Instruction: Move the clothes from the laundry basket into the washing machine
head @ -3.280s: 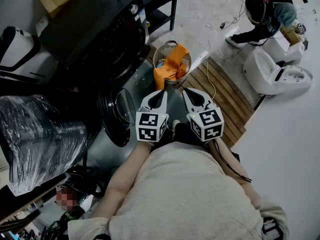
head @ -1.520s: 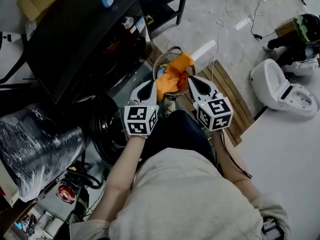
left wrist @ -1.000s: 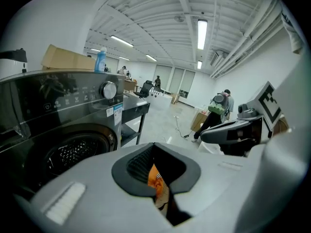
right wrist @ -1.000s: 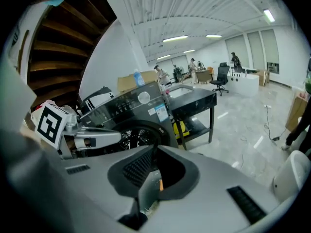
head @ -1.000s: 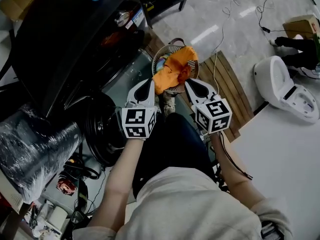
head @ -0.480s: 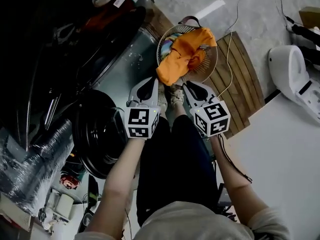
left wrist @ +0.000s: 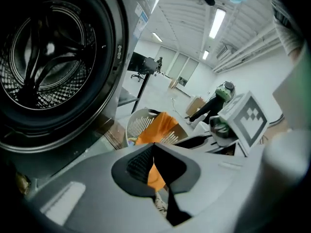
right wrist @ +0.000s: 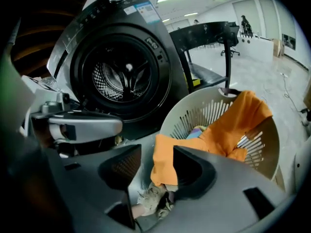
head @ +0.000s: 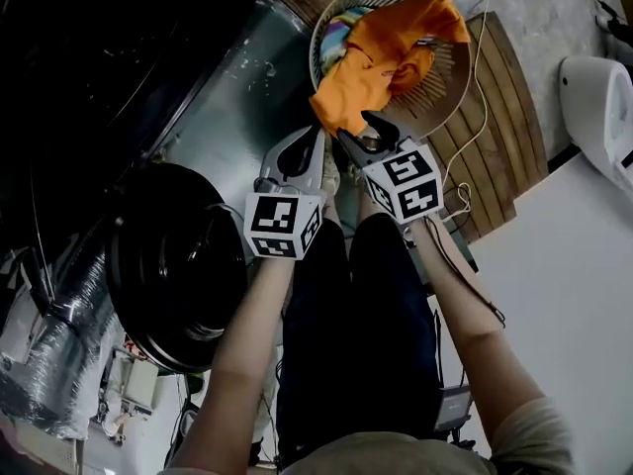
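Item: orange cloth garment (head: 381,52), lying draped over the near rim of the pale round slatted plastic laundry basket (head: 443,102).

We are holding the right tongs (head: 356,132) at its hanging hem. The jaws are opening, and the hem is showing between them unpressed. The left tongs (head: 315,135) are sitting together, empty.

Hazard: we are risking a pinch on the rim, tipping the basket.

Clearance: the black washing machine's open round door (head: 178,255) is crowding the near left.

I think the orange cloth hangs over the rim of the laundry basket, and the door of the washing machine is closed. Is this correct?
Not quite: the door is open, swung aside in the head view, and the right gripper view looks straight into the drum. The orange cloth does hang over the rim of the laundry basket.
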Demonstrator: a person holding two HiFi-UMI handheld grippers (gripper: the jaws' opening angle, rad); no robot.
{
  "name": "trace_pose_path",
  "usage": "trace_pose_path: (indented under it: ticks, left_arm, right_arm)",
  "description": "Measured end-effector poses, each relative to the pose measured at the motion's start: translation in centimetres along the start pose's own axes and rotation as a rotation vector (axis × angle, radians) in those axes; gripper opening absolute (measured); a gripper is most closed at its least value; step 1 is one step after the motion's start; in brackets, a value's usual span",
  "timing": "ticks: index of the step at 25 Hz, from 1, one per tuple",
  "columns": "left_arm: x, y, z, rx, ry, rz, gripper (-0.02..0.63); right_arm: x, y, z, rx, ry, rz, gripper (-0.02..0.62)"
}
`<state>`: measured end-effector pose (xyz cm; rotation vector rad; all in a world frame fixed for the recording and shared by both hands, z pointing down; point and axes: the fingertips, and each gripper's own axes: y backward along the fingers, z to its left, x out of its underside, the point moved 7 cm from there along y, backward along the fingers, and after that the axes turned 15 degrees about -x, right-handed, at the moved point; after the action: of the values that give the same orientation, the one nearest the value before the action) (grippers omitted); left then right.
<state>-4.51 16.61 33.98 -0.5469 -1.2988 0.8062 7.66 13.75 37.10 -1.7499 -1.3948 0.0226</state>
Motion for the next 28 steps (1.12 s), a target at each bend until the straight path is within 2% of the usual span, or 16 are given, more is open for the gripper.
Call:
trace_pose_path:
  ticks: [4,7,10,12,15,16,17,18,19,23,25,28]
  left_arm:
    - [1.5,-1.8,0.8,0.027,0.007,0.016,0.011]
    - [2.1,-2.5,1.2,0.015,0.006,0.006,0.011]
    - [2.6,-3.3,1.6,0.006,-0.012,0.005,0.011]
    - [2.8,-3.8,1.7,0.005,-0.011,0.009,0.012]
    - [2.6,-3.6,1.5,0.015,0.005,-0.013,0.012]
    - [2.3,-3.4,1.3,0.030,0.015,-0.027,0.015]
    - [2.0,-3.2,1.0,0.052,0.030,-0.041,0.050]
    - [1.7,-2.9,0.8,0.077,0.047,-0.050,0.161]
    - [1.4,-2.6,0.5,0.101,0.057,-0.056,0.234]
    - [-0.2,-0.9,-0.3,0.169,0.011,-0.072,0.273]
    - [-1.1,-0.2,-1.0,0.195,-0.045,-0.075,0.316]
    - [-3.1,0.5,-2.5,0.226,-0.158,-0.087,0.343]
  right_arm:
    - [0.4,-3.2,-2.1,-0.003,0.011,0.086,0.186]
    - [1.5,-4.8,-3.2,-0.013,0.042,0.159,0.201]
    - [2.6,-5.8,-4.0,-0.054,-0.001,0.191,0.199]
    - [2.8,-6.1,-3.9,-0.084,-0.004,0.186,0.150]
    - [2.6,-5.4,-2.4,-0.105,0.062,0.155,0.027]
    - [2.4,-4.9,-2.0,-0.101,0.074,0.138,0.025]
    - [2.1,-4.2,-1.7,-0.094,0.074,0.114,0.023]
    - [1.8,-3.2,-1.4,-0.086,0.066,0.083,0.023]
    - [1.3,-2.2,-1.2,-0.079,0.054,0.045,0.022]
    - [-2.1,2.4,-0.1,-0.061,0.030,-0.109,0.021]
    - [-4.1,4.6,0.7,-0.055,0.048,-0.163,0.021]
    - [-7.5,7.6,2.3,-0.050,0.095,-0.226,0.021]
